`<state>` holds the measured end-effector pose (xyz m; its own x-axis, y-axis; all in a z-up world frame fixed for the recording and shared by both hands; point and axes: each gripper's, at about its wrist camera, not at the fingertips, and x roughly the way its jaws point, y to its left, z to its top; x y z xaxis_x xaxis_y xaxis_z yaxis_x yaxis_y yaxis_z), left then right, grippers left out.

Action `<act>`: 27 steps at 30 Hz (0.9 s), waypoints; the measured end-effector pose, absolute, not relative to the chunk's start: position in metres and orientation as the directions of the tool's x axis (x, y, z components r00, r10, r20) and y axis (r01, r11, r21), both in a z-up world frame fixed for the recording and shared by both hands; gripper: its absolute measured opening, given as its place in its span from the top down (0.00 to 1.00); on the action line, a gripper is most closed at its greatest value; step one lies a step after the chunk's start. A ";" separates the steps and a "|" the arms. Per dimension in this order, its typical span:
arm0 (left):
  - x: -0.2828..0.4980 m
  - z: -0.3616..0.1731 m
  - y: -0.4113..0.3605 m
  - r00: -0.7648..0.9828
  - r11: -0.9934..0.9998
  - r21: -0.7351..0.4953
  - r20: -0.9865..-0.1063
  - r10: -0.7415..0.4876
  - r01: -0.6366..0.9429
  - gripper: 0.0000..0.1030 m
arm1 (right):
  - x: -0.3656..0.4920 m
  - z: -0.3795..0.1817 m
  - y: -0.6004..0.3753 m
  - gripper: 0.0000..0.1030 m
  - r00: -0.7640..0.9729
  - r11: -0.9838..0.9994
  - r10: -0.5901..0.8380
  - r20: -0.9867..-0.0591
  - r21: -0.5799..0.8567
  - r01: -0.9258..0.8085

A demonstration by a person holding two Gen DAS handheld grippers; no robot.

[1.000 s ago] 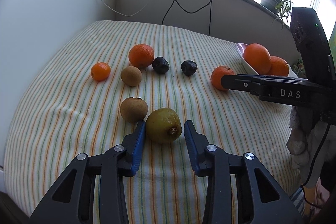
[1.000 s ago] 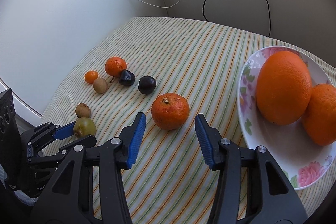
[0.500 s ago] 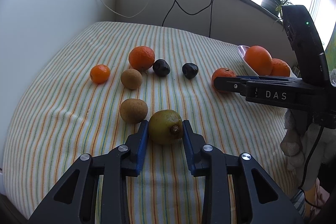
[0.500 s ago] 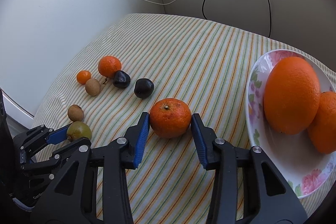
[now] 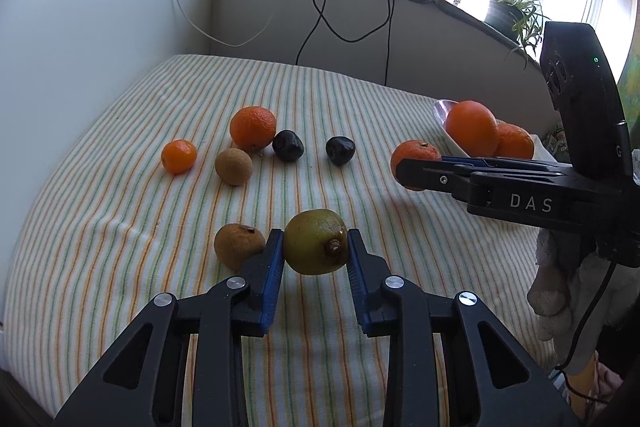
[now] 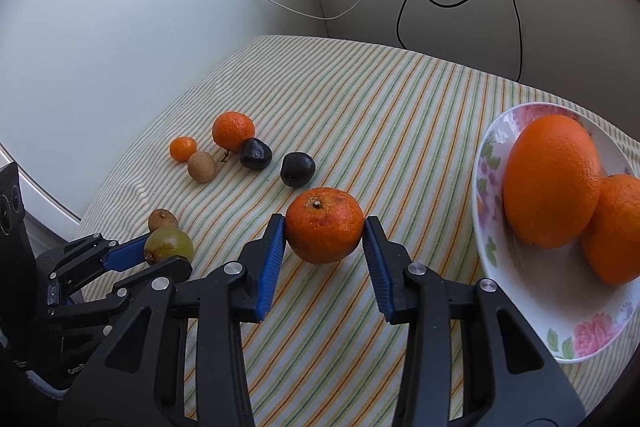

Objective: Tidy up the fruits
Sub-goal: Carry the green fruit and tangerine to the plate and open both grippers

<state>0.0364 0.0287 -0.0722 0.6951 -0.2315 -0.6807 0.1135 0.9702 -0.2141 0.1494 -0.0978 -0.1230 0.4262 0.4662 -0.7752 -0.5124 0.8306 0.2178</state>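
Blue-padded fingers [image 5: 273, 267] of the left gripper [image 5: 315, 255] pinch the round olive-green fruit [image 5: 316, 247] from both sides, clamped tight, above the striped cloth-covered table [image 5: 120, 211]. At its nine o'clock sits a brown rough-skinned fruit [image 5: 239, 245], just beside the left finger. Toward twelve o'clock lies a loose cluster: a small orange mandarin [image 5: 179, 156], a second brown round fruit [image 5: 233, 166], a larger orange tangerine [image 5: 253, 128], then two dark purple plums [image 5: 287, 145]. Over at two o'clock, the right gripper [image 6: 325, 239] has its blue pads pressed on a bright orange tangerine [image 6: 325, 225], gripping it. At three o'clock from that, the white floral-patterned bowl [image 6: 486, 163] holds two big oranges [image 6: 552, 181], touching each other.
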 end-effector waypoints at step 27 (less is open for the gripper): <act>0.060 -0.043 -0.038 0.694 0.933 -0.228 -0.623 -0.360 0.279 0.72 | 0.119 -0.085 -0.192 0.60 0.540 0.885 0.424 -0.727 0.206 -0.417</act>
<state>0.0604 -0.0381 -0.0432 0.6940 -0.3601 -0.6235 0.2792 0.9328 -0.2279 0.1186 -0.1924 -0.0854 0.5405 0.4238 -0.7269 -0.4173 0.8852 0.2057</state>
